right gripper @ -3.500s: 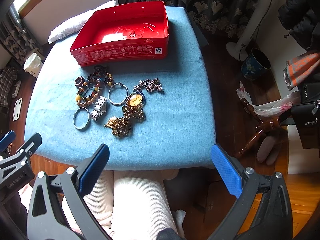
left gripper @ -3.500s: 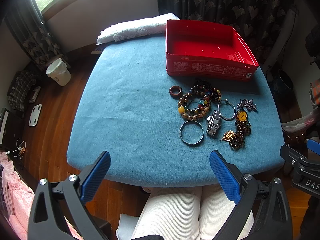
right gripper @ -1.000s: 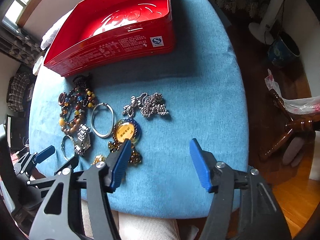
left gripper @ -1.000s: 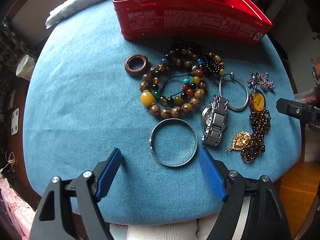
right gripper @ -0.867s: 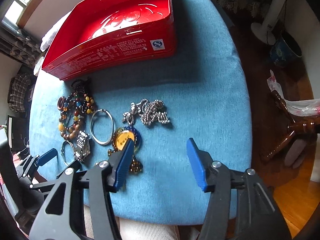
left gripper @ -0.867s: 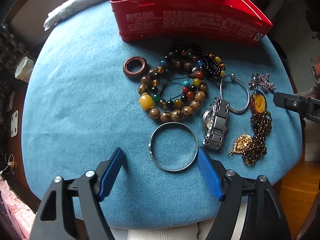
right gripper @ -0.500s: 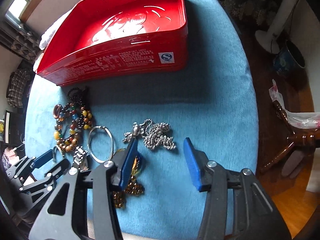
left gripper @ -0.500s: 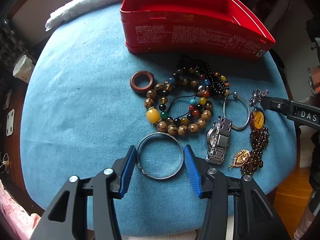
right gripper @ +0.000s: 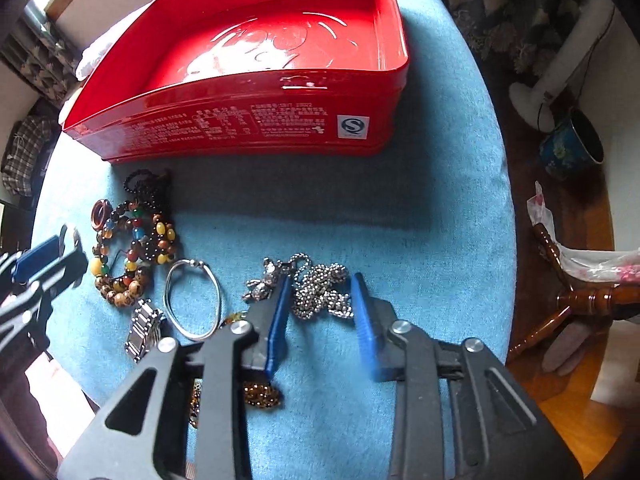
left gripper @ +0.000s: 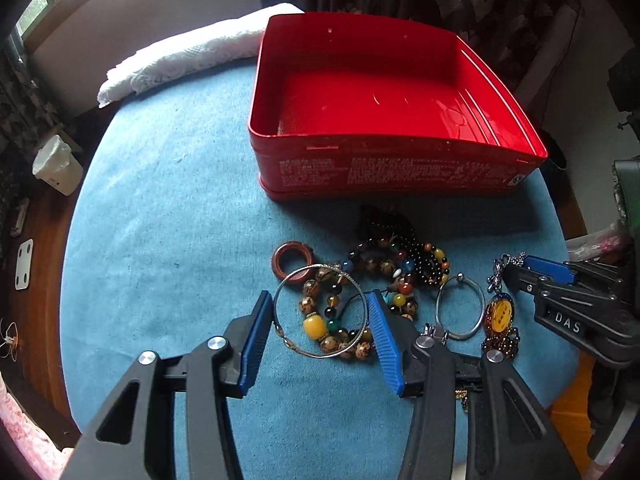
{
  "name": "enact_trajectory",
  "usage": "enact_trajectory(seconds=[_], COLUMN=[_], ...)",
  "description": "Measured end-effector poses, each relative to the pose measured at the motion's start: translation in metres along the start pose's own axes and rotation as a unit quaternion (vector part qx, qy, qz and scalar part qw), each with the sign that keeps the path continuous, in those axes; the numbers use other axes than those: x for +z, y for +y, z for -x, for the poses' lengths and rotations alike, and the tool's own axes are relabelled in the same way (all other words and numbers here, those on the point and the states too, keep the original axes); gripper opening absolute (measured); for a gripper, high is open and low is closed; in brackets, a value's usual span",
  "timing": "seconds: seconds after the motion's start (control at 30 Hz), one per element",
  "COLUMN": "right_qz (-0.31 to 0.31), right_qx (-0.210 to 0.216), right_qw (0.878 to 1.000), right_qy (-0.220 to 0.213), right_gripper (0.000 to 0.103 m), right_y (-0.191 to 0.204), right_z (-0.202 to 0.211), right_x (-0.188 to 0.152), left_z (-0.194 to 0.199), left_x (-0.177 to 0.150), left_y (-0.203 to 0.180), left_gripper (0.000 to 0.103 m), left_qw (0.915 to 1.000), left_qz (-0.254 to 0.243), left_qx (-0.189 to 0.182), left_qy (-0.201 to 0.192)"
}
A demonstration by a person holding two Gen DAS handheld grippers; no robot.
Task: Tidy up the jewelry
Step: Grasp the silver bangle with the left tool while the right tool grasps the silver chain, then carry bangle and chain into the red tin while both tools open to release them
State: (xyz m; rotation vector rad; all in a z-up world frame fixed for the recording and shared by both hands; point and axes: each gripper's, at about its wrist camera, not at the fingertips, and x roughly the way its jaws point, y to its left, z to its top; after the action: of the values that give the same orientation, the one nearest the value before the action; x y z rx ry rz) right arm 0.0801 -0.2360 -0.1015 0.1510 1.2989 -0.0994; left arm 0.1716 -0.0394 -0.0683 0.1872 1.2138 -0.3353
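Here, nearest the left wrist camera, the left gripper (left gripper: pixel 320 314) has its blue pads clamped on either side of the silver bangle (left gripper: pixel 320 316), partly open around it and holding it lifted over the bead bracelets (left gripper: pixel 384 276), which lie on the blue tablecloth (left gripper: pixel 168 220) on the near side of the red tin (left gripper: pixel 384 120). The brown ring (left gripper: pixel 293 261) sits just past the bangle's far edge, between it and the tin.

Nearest the right wrist camera, the right gripper (right gripper: pixel 320 300) straddles the ball-chain necklace (right gripper: pixel 320 290), its jaws closing in with the heap of chain between them; whether the pads already press on it is hard to tell (the right-hand finger is blurred). To the left of the chain, and further from the tin than the beads, lie a thin wire hoop (right gripper: pixel 194 300) and a metal watch (right gripper: pixel 144 334). A yellow pendant (left gripper: pixel 500 314) with dark beads rests on the cloth near the hoop.

Beyond all the jewelry the red tin stands open on the cloth, with nothing visible inside. Behind the tin a folded white cloth (left gripper: pixel 188 56) lies at the table's far edge.
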Motion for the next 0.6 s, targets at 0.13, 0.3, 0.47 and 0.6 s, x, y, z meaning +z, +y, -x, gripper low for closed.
enact_trajectory(seconds=[0.13,0.3,0.47,0.6], right_qz=[0.002,-0.015,-0.024,-0.022], right_qx=[0.005,0.038,0.058,0.063], right_qw=[1.0,0.999,0.998,0.997], right_qy=[-0.003,-0.007,-0.023,-0.04], right_gripper=[0.022,0.017,0.011,0.011], right_y=[0.003,-0.005,-0.008,-0.007], right_z=[0.001,0.004,0.02,0.035], right_x=[-0.002,-0.003,-0.006,-0.007], left_z=[0.0,0.0,0.002,0.01], left_x=[-0.005,-0.01,-0.01,-0.011], left_y=[-0.009,-0.013,-0.011,-0.01], left_gripper=[0.049,0.049,0.049,0.049], left_qw=[1.0,1.0,1.0,1.0], left_qz=[-0.004,-0.001,0.005,0.006], left_qx=[-0.002,0.001,0.003,0.002], left_qy=[0.001,0.005,0.004,-0.005])
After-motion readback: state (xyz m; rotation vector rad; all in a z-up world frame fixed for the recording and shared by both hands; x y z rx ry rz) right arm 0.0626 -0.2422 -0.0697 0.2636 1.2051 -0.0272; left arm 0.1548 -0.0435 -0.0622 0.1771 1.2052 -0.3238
